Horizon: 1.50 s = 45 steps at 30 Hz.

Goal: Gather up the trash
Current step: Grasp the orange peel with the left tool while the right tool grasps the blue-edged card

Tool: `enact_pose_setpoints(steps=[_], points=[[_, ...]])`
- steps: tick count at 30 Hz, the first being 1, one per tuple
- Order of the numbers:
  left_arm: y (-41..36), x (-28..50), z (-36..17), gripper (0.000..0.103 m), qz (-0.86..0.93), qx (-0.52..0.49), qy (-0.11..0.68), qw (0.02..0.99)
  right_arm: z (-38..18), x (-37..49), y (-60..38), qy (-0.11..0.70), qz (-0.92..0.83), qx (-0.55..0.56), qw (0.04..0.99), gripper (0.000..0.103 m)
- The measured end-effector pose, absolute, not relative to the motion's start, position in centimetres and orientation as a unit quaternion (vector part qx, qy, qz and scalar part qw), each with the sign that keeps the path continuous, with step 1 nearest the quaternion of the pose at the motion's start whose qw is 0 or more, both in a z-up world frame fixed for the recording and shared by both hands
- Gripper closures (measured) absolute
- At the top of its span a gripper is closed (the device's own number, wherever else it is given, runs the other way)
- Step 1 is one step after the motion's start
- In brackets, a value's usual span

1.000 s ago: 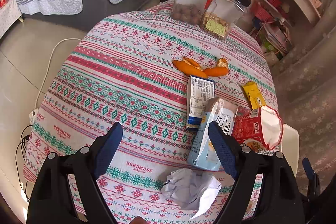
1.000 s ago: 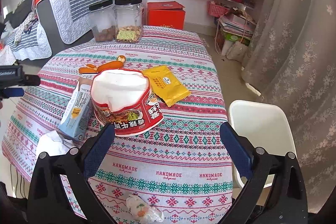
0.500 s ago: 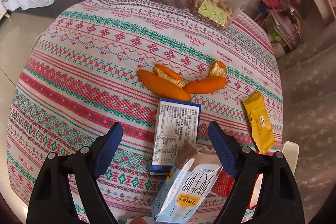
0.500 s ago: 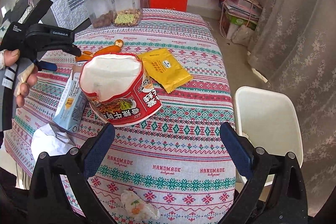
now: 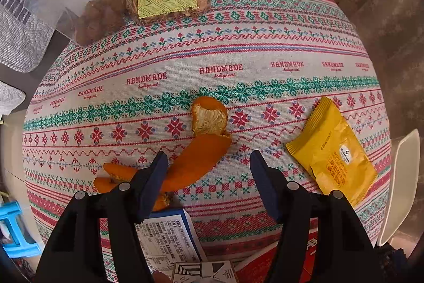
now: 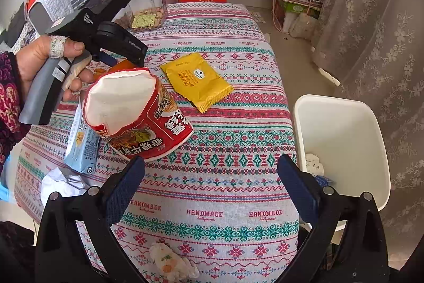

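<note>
We are closing the left gripper's (image 5: pixel 209 171) jaws over the curled, feather-light orange peel (image 5: pixel 197 158), aiming for its stiffer long strip; right gripper (image 6: pixel 212 187) jaws are gaping empty.

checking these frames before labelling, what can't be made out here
- Left wrist view: the orange peel runs behind the near finger of the left gripper, whose jaws are closing; contact unclear.
- Left wrist view: printed box cut off by the bottom edge.
- Right wrist view: white bin contents partly hidden by the right gripper.
</note>
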<state>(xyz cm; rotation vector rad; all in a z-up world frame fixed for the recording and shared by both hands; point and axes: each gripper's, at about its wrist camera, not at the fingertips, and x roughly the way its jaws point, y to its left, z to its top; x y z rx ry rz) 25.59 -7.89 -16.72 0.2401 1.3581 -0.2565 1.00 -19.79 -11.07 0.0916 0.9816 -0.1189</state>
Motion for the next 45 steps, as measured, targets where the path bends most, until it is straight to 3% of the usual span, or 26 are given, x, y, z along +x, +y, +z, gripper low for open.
enact_pose_setpoints(steps=[3, 4, 7, 18, 22, 27, 33, 36, 45], points=[[-6.9, 25.5, -17.5, 0.065, -0.111, 0.101, 0.63, 0.762, -10.9, 1.2, -19.5, 0.468, -0.051, 0.046, 0.881, 0.007], [-6.2, 25.3, -17.3, 0.077, -0.113, 0.087, 0.628, 0.765, -10.8, 1.2, -19.3, 0.467, -0.049, 0.046, 0.882, 0.007], [-3.2, 24.2, -15.9, 0.089, -0.108, 0.022, 0.621, 0.776, -10.6, 1.3, -18.7, 0.463, -0.034, 0.047, 0.884, 0.007], [10.8, 14.3, -3.7, 0.09, -0.058, -0.189, 0.495, 0.846, -6.4, 4.5, -13.4, 0.429, 0.062, 0.026, 0.901, 0.007], [13.5, 10.1, -0.2, 0.09, -0.028, -0.2, 0.43, 0.88, -4.8, 9.4, -9.9, 0.433, 0.092, 0.0, 0.896, 0.007], [16.0, 8.8, 1.7, 0.09, -0.019, -0.218, 0.4, 0.89, -5.4, 15.7, -5.6, 0.467, 0.108, -0.042, 0.877, 0.007], [17.8, 8.4, 2.6, 0.09, -0.021, -0.23, 0.393, 0.89, -10.0, 19.0, -2.8, 0.581, 0.153, -0.007, 0.8, 0.007], [18.6, 8.2, 2.1, 0.09, -0.014, -0.238, 0.402, 0.884, -13.0, 19.7, -0.3, 0.634, 0.163, -0.024, 0.755, 0.012], [19.7, 7.8, 2.1, 0.09, -0.006, -0.245, 0.401, 0.882, -17.0, 19.7, 4.4, 0.665, 0.154, -0.11, 0.722, 0.016]])
